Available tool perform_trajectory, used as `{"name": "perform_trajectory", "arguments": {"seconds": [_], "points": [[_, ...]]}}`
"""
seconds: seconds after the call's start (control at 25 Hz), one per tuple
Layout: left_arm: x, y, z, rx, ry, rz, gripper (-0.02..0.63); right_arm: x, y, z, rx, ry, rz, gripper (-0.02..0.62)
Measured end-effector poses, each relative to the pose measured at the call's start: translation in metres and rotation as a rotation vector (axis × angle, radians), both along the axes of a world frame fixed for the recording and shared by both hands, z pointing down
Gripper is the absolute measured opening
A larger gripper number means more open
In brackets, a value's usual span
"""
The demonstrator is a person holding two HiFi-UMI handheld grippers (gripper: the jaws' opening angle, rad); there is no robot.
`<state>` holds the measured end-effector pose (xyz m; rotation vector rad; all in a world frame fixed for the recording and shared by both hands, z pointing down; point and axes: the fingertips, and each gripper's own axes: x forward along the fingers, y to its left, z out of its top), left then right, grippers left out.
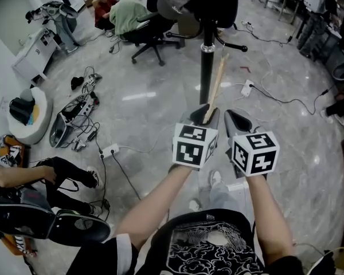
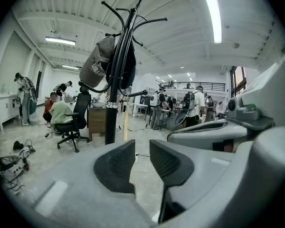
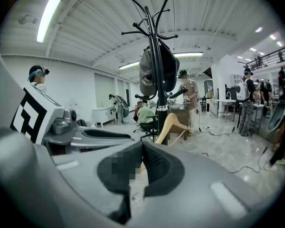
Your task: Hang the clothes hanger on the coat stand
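my right hand-held gripper is closed down on the lower end of the clothes hanger. a sliver of wood shows between the pads, and the pale wooden frame fans out ahead of them toward the coat stand, low by the pole and well under the hooks.

my left hand-held gripper has its jaws a little apart with only floor showing in the gap, so it holds nothing. it sits just beside the right one, and in its own view the hanger shows edge-on as a thin pale strip above its left pad.

from the head view the hanger slants up from the gripper noses, close against the stand's black pole.

a grey cap and a dark bag or garment hang on the lower hooks, crowding the pole there. a black office chair stands near the base on the left, with a seated person in a green top beside it.

a cable and a white power strip lie on the floor right of the pole. another power strip lies to the left. a person sitting on the floor is at the far left, well apart.
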<state>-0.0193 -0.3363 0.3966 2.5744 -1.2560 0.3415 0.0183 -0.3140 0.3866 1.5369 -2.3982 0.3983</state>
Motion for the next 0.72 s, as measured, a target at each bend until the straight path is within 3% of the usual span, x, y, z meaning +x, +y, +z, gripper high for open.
{"name": "perform_trajectory", "arguments": {"seconds": [0.72], "points": [[0.039, 0.032, -0.030, 0.041, 0.018, -0.028, 0.075, 0.033, 0.024, -0.024, 0.051, -0.004, -0.029, 0.000]]}}
